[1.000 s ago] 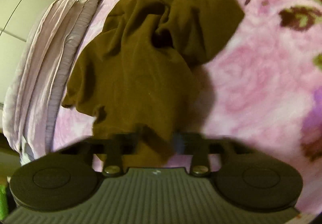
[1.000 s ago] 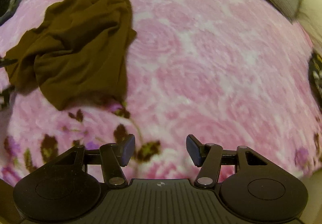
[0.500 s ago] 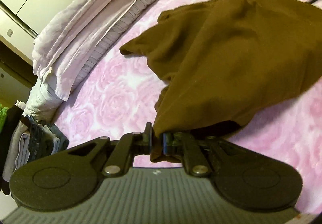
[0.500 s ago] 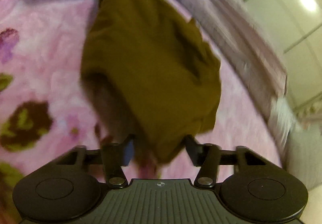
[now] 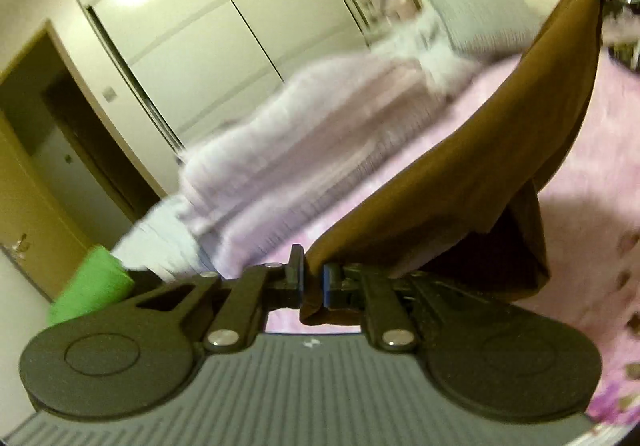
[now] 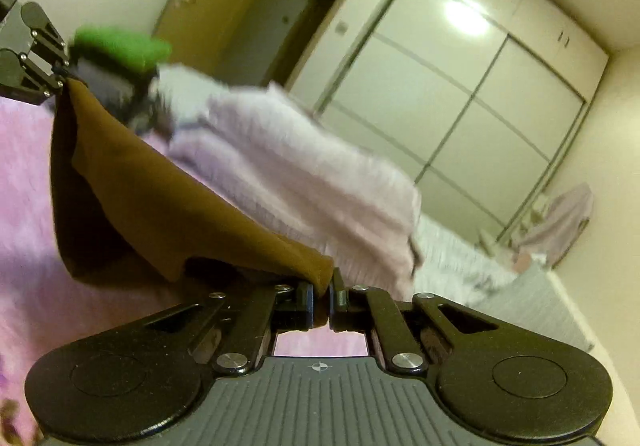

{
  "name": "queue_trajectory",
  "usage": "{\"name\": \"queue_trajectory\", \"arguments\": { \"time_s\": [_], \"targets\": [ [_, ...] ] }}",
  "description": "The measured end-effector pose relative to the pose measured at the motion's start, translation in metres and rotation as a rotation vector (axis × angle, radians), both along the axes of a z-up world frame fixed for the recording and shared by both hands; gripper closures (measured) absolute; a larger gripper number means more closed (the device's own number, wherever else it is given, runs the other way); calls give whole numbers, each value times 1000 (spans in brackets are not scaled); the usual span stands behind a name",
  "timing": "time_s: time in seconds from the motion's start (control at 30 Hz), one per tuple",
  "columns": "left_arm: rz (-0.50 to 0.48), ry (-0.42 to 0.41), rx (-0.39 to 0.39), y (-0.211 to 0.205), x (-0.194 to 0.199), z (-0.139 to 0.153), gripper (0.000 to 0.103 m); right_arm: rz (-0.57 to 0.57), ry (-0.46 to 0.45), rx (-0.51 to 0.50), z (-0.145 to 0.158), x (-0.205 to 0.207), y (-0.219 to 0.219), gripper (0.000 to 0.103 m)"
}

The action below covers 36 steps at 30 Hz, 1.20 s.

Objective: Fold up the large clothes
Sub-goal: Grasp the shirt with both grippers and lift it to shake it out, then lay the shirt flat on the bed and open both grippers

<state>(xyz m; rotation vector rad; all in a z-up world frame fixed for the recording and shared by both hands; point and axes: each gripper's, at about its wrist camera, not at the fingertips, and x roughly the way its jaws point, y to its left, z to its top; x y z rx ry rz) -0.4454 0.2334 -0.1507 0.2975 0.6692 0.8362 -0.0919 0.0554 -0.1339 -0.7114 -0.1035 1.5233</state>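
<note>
Brown garment (image 5: pixel 500 165) stretched btwn both, left gripper (image 5: pixel 313 282) & right gripper (image 6: pixel 321 296) clamping corners

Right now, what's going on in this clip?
A person is folding clothes with a handheld tool in each hand. The left tool is shut on one end of a brown garment, and the right tool is shut on the other end. The garment hangs stretched between them above the pink bedspread, with some cloth sagging below the held edge. A pale lilac quilt lies bunched behind it. No fold has been laid down yet.
</note>
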Motion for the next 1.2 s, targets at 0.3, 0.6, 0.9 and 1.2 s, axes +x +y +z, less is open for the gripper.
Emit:
{"name": "queue_trajectory", "arguments": {
  "time_s": [0.3, 0.6, 0.9, 1.2],
  "targets": [
    [-26, -48, 91, -53, -56, 130, 94, 85, 31, 43, 140, -31, -54, 100],
    [-21, -91, -136, 64, 1, 97, 94, 11, 166, -92, 118, -4, 56, 100],
    [280, 34, -463, 238, 81, -92, 74, -481, 365, -420, -73, 76, 239, 57],
    [467, 12, -768, 124, -36, -159, 74, -344, 753, -682, -142, -7, 64, 57]
  ]
}}
